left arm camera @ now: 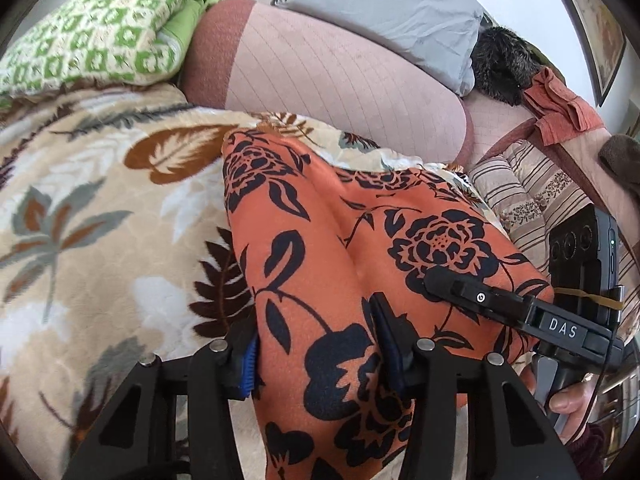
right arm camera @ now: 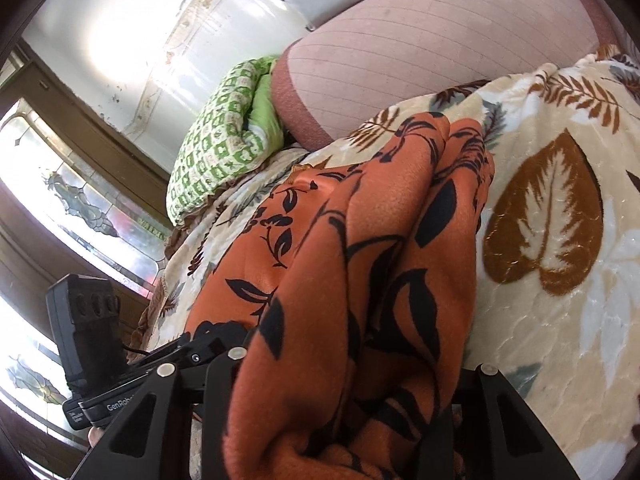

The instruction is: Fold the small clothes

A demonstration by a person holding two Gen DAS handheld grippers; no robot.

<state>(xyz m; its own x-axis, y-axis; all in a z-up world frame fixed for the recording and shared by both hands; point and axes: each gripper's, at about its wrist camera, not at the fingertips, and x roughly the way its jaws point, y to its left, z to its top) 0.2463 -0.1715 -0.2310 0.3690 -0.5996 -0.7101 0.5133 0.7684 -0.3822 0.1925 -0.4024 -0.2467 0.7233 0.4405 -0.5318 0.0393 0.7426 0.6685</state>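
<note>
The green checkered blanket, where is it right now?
In the left wrist view the green checkered blanket is bunched at the top left, on the leaf-print blanket, beside the pink cushion. In the right wrist view it lies left of that cushion.

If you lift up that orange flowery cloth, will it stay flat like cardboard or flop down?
Probably flop. The orange cloth already sags in soft folds between the left gripper and the right gripper, so it looks limp. It seems thin and likely light. Its slightly fuzzy surface may cling to the leaf blanket rather than slide.
</note>
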